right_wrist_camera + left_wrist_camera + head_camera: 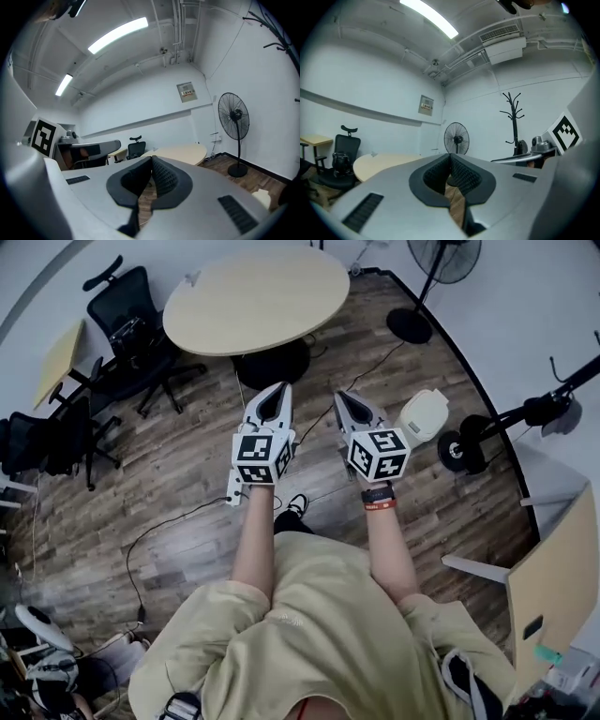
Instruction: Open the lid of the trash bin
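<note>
A small cream trash bin with its lid down stands on the wood floor, just right of my right gripper; its edge shows low in the right gripper view. My left gripper and right gripper are held side by side in front of the person, pointing forward, well above the floor. Both sets of jaws are shut with their tips touching and nothing between them, as the left gripper view and the right gripper view show. Neither gripper touches the bin.
A round beige table stands ahead, with black office chairs to its left. A standing fan and a coat stand are at the right wall. A cable trails across the floor. A desk sits near right.
</note>
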Available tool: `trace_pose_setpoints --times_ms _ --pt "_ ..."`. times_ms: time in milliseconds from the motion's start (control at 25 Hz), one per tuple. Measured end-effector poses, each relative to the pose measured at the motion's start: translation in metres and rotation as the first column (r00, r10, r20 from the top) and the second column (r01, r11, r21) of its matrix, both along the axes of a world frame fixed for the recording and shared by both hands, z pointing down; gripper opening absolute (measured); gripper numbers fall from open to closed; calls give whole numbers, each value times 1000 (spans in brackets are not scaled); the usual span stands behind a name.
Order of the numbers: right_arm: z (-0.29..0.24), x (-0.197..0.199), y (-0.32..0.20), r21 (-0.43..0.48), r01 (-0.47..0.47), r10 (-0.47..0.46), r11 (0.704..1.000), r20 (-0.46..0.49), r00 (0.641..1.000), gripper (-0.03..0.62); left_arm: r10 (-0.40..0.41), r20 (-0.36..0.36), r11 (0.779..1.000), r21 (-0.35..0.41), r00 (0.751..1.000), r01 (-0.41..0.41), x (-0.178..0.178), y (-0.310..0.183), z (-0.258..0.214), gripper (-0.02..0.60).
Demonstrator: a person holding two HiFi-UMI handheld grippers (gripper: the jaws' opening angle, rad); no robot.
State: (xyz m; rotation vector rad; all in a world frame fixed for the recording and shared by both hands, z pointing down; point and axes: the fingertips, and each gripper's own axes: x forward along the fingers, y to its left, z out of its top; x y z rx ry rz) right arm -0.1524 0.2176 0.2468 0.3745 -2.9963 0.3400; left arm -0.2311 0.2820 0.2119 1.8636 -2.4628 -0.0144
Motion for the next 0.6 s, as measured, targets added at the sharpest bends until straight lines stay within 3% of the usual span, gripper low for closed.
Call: trace_pose_setpoints --times_ms 120,240,400,600 --pt "-1 10 -33 6 -101 101 995 4 995 15 109 -4 994 -2 994 -109 6 -49 3 23" --pt "1 29 -68 9 -220 220 975 1 976 15 235 -4 972 -6 972 -235 22 -97 7 23" --pt "3 69 -112 3 -383 383 924 -2 924 15 401 -3 916 -13 916 -401 60 -153 10 23" --pt "-1 125 -150 5 -536 536 844 3 844 15 550 4 835 -14 835 -550 115 -198 12 23"
